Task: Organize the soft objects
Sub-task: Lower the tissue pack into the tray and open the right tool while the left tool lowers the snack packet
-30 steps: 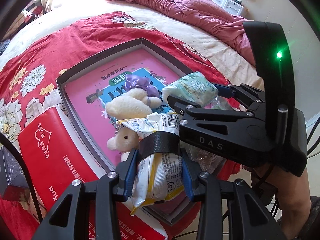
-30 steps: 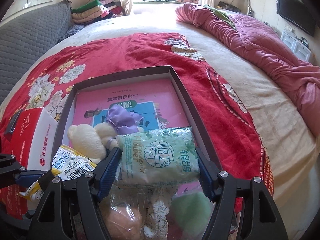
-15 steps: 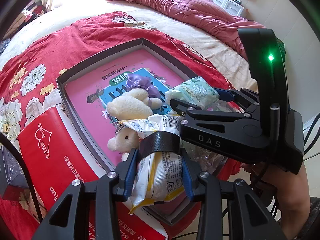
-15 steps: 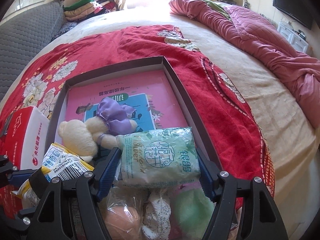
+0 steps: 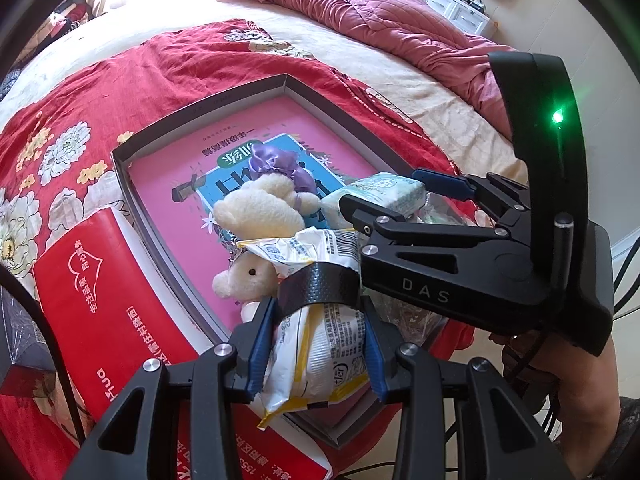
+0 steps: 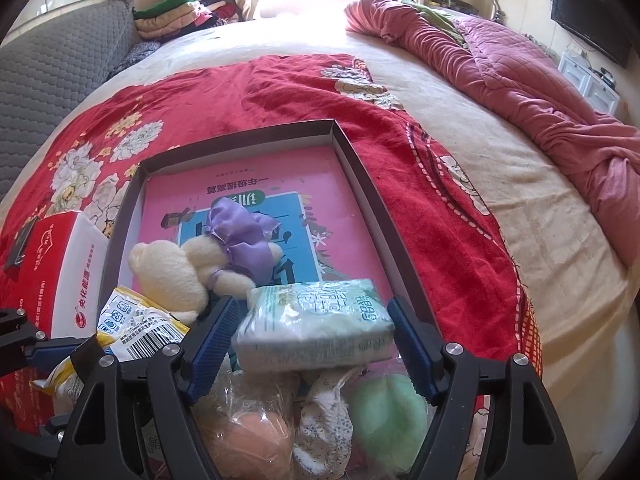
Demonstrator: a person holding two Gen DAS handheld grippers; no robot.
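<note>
My left gripper point(image 5: 318, 320) is shut on a yellow-and-white snack packet point(image 5: 324, 360) with a black band around it, held over the near corner of the dark grey tray point(image 5: 200, 108). My right gripper point(image 6: 312, 308) is shut on a pale green tissue pack point(image 6: 316, 328), which lies tilted flat between the blue pads, just right of the left gripper. A cream plush toy point(image 6: 172, 276) with a purple bow lies on the pink book point(image 6: 280, 176) in the tray. Under the right gripper sits a clear bag point(image 6: 320, 432) of orange, floral and green soft things.
A red carton point(image 5: 80, 280) lies against the tray's left side. Under it all is a red floral blanket point(image 6: 240, 92) on a bed, with a crumpled pink quilt point(image 6: 500, 64) at the right, a grey padded headboard point(image 6: 52, 68) and folded clothes point(image 6: 180, 16) at the back.
The green tissue pack has tipped in the right gripper, from facing the camera to lying nearly flat. The left gripper and its packet have not moved.
</note>
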